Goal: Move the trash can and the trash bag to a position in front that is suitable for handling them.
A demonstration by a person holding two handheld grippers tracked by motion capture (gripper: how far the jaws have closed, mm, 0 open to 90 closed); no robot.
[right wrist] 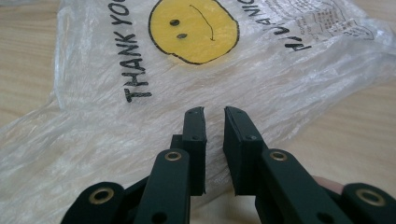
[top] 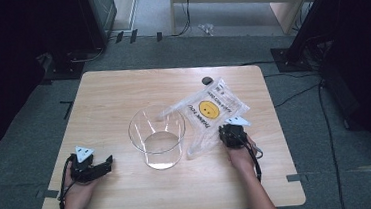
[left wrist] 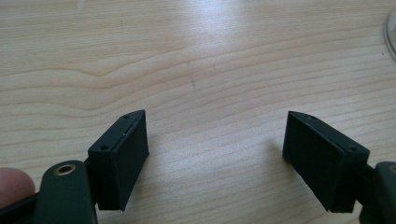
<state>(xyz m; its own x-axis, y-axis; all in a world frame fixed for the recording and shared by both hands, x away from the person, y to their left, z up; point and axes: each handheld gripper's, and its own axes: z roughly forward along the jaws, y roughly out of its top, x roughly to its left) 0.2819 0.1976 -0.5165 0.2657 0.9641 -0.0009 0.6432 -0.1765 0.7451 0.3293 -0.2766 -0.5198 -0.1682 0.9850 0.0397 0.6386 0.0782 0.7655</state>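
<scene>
1. The worktop [top: 122, 89] carries everything; its light wood is bare around the things, which leaves both hands room to work.

2. The clear container [top: 141, 138] stands upright near the centre, mouth up. I judge it stands ready to receive the bag as a liner.

3. The plastic bag [top: 209, 110] lies flat at 2 o'clock from the container, smiley print up. One corner reaches the container's rim at 1 o'clock. It lies spread, so an edge is easy to reach.

4. My right gripper [right wrist: 214, 116] rests at the bag's 5 o'clock edge, pointing toward 12. Its jaws stand nearly together with a narrow slit between them, directly over the crinkled film [right wrist: 140, 56]. I see no fold pinched in the slit. The narrow setting suits a thin film.

5. My left gripper [left wrist: 215, 154] waits on the worktop at 8 o'clock from the container, jaws wide apart with nothing between them, parked clear until the container needs steadying.
</scene>
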